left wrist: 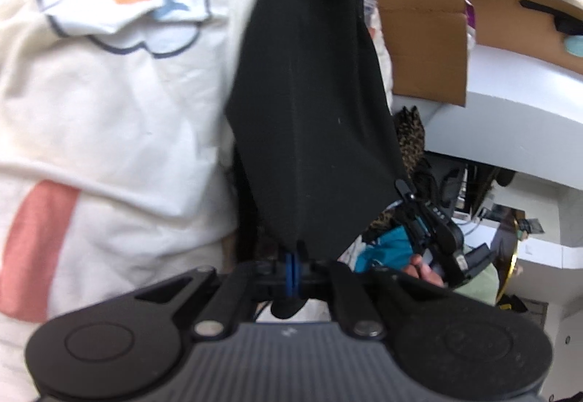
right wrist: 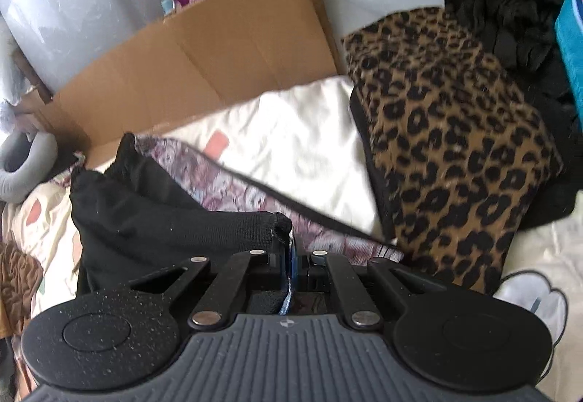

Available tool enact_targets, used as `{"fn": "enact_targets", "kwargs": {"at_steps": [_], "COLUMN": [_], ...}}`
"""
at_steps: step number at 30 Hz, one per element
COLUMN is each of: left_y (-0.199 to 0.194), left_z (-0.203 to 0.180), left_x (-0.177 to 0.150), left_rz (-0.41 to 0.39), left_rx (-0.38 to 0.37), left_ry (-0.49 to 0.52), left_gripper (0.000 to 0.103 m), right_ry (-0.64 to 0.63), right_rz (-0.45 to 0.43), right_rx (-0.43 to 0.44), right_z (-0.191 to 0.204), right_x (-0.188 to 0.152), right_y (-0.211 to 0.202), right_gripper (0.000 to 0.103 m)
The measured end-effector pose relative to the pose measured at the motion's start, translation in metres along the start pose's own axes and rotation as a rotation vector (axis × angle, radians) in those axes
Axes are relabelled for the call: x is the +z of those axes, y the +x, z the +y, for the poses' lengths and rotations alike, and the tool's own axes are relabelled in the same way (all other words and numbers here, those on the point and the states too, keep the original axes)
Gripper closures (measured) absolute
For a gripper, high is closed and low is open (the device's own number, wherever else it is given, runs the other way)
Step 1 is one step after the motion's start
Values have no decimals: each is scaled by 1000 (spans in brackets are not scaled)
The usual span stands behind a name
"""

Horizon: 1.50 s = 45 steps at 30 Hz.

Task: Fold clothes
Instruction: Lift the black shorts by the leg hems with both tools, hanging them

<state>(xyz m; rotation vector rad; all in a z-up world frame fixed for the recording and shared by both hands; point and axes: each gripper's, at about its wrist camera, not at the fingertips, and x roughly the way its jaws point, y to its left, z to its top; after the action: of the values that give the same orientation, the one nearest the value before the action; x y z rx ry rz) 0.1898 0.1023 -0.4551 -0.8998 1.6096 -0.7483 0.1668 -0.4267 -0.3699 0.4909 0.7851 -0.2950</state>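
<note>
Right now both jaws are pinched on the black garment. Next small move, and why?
Probably draw the two grippers apart to pull the held edge taut. The left gripper and right gripper are each shut on the black garment, which hangs bunched and creased, part of it slumped on the white bedding. A taut edge should let it lie flat for folding.

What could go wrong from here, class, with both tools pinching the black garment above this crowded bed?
1. Each tool, left tool and right tool, seems to pinch only a thin edge of the black knit garment; it may slip free.
2. The folded leopard-print fabric lies close beside it; the hanging cloth could drag over it and undo that fold.
3. The brown cardboard box crowds the cream printed bedsheet, leaving little flat room for folding.
</note>
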Motion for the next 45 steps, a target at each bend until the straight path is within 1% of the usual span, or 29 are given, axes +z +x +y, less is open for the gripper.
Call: {"fn": "enact_targets", "kwargs": {"at_steps": [2,6,7,8,11,16,21,24,27,32,36,39,42,43,44,45], "left_y": [0,7,17,35,52,77,101,116,120,121,119,121,121,120,118,117], "left_z": [-2,7,4,-5,-11,-17,-13,-12,-7,-9,-7,-11,-9,-7,-6,-7], "left_x": [-1,-3,-2,0,5,5,6,7,7,8,9,8,5,3,2,2], "left_rz": [11,24,24,24,32,59,89,101,98,94,90,73,75,74,74,74], "left_rx": [-6,-4,-4,-5,-5,1,31,71,121,161,159,163,187,196,204,211], "left_ry": [6,14,15,13,13,24,28,36,53,79,86,113,127,125,124,128], "left_gripper": [102,102,102,102,102,102,102,102,102,102,101,101,101,101,101,101], "right_ry": [0,4,5,6,14,29,52,69,93,127,141,142,151,172,193,216], "right_rz": [-14,-24,-24,-24,-20,-13,18,49,86,121,107,85,75,80,86,89], "right_rx": [-8,-30,-36,-42,-59,-87,-113,-122,-111,-99,-88,-82,-81,-79,-77,-78], "right_z": [-1,-6,-7,-10,-17,-30,-48,-59,-70,-80,-81,-80,-81,-84,-87,-89], "right_x": [4,8,8,7,7,8,6,1,-6,-16,-17,-16,-17,-19,-22,-25], "right_y": [-3,-5,-5,-6,-3,5,21,32,42,55,57,56,58,60,63,64], "right_gripper": [102,102,102,102,102,102,102,102,102,102,101,101,102,102,101,96]}}
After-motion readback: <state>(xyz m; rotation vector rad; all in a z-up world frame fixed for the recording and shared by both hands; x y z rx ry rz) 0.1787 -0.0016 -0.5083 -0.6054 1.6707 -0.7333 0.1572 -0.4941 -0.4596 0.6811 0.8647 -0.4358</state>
